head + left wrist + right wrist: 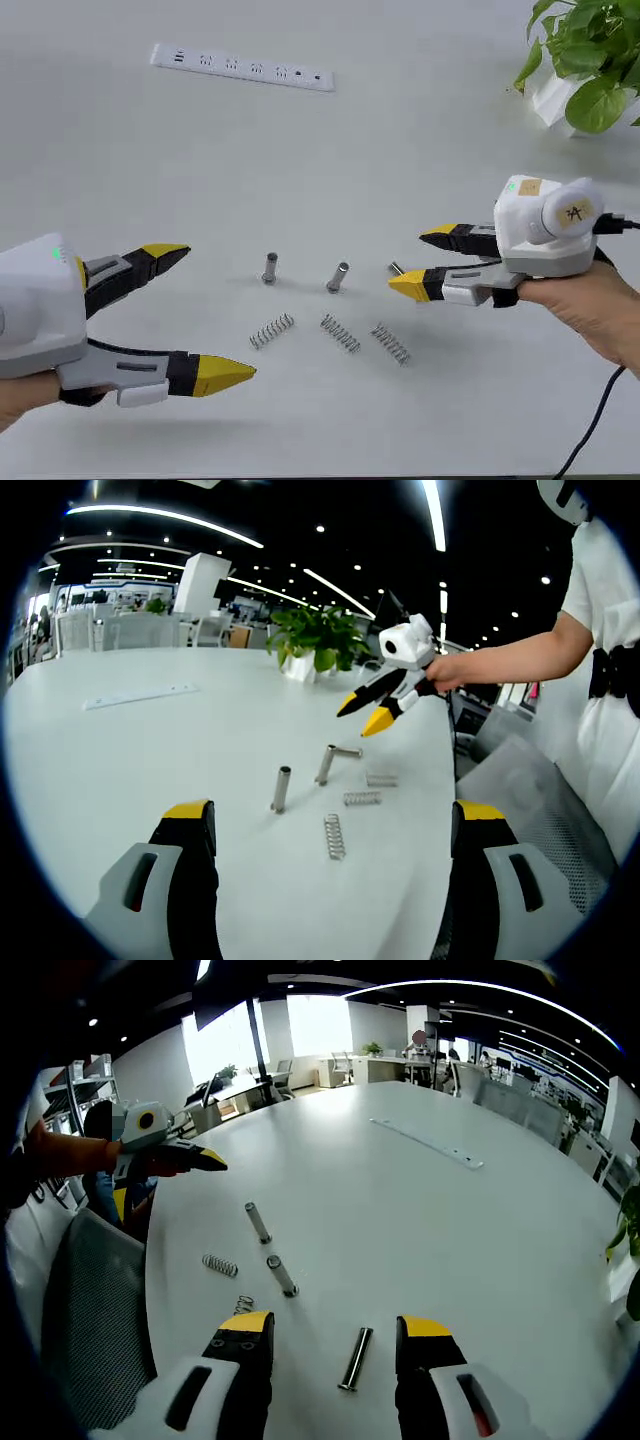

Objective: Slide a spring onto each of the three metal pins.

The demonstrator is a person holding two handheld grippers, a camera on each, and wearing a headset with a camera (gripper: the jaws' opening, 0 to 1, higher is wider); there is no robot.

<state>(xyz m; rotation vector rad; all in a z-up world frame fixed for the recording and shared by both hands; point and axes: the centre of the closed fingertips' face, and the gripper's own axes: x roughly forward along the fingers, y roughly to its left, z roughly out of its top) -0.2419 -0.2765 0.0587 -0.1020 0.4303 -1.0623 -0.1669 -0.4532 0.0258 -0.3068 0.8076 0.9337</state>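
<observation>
1. Over a white table (120,150), the left gripper (218,311) hovers at the near left of the head view. Its yellow-tipped jaws are spread wide and grip nothing.
2. The right gripper (407,260) hangs at the right of that view, held in a hand (590,300). Its jaws are parted and empty, and the lower tip is just beside the right pin (396,268).
3. The right pin lies on its side. In the right gripper view it rests on the table between the two open jaws, and it seems to touch neither.
4. The left pin (270,268) stands upright on its wider end. The middle pin (338,277) stands near it and appears to lean.
5. The left spring (271,331), the middle spring (340,333) and the right spring (390,343) lie flat in a row. They are nearer the person than the pins, and each is apart from its neighbours.
6. No spring is on a pin yet, and all six parts sit on the table between the two grippers.
7. A white power strip (243,67) lies at the far side of the table. A leafy potted plant (590,60) stands at the far right.
8. A black cable (600,420) trails down from beneath the hand holding the right gripper.
</observation>
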